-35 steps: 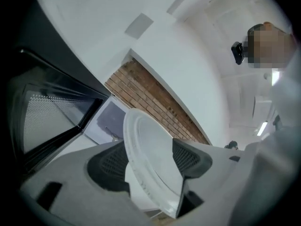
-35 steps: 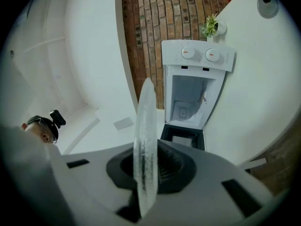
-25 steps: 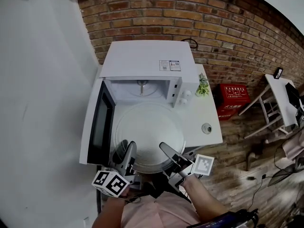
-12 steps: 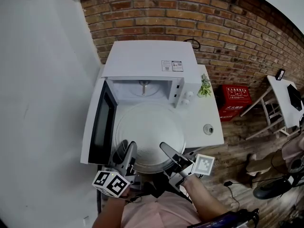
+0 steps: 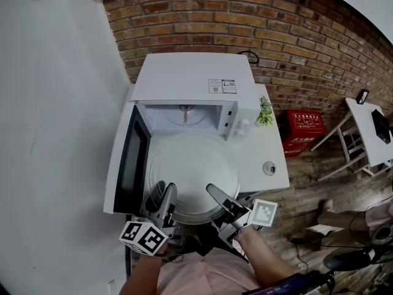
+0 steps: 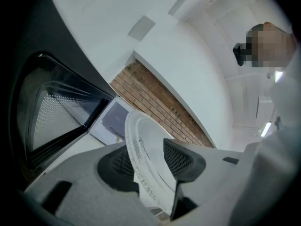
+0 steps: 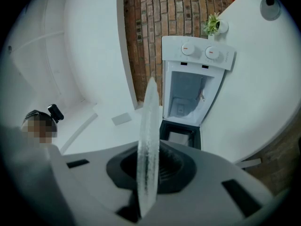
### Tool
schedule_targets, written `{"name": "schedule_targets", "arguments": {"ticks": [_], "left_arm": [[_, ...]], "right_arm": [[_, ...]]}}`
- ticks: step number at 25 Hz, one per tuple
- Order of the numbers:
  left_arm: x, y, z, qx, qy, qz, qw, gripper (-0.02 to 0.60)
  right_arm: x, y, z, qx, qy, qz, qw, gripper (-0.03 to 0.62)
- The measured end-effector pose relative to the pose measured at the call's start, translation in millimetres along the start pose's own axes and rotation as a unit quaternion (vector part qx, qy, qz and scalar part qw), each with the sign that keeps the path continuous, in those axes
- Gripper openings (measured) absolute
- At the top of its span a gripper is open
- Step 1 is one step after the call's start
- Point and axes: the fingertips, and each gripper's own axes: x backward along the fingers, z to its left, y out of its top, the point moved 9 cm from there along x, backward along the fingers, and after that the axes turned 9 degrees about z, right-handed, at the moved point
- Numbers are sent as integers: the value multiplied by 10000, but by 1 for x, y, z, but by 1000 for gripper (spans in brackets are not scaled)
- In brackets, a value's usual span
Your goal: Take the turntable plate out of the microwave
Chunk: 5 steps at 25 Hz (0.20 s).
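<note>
The round glass turntable plate (image 5: 193, 176) hangs level in front of the open white microwave (image 5: 190, 91), outside its cavity. My left gripper (image 5: 164, 196) is shut on the plate's near-left rim, and my right gripper (image 5: 216, 199) is shut on its near-right rim. In the left gripper view the plate (image 6: 143, 161) runs edge-on between the two dark pads (image 6: 181, 158) of the left gripper (image 6: 148, 166). In the right gripper view the plate's rim (image 7: 149, 140) stands as a thin vertical band pinched in the right gripper (image 7: 149, 171). Behind it the empty cavity (image 7: 188, 95) shows.
The microwave door (image 5: 128, 165) swings open to the left, close beside my left gripper. The microwave sits on a white table (image 5: 270, 146) with a small potted plant (image 5: 264, 113) and a round grommet (image 5: 268, 167). A brick wall (image 5: 276, 29) stands behind; a red box (image 5: 303, 128) lies on the floor.
</note>
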Motion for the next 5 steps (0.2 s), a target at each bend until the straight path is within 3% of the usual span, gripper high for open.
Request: {"name": "schedule_targets", "arguments": {"ticks": [5], "left_arm": [[-1, 5, -5, 74, 76, 29, 9999, 172]], "right_arm": [[-2, 1, 0, -12, 28, -5, 10000, 31]]}}
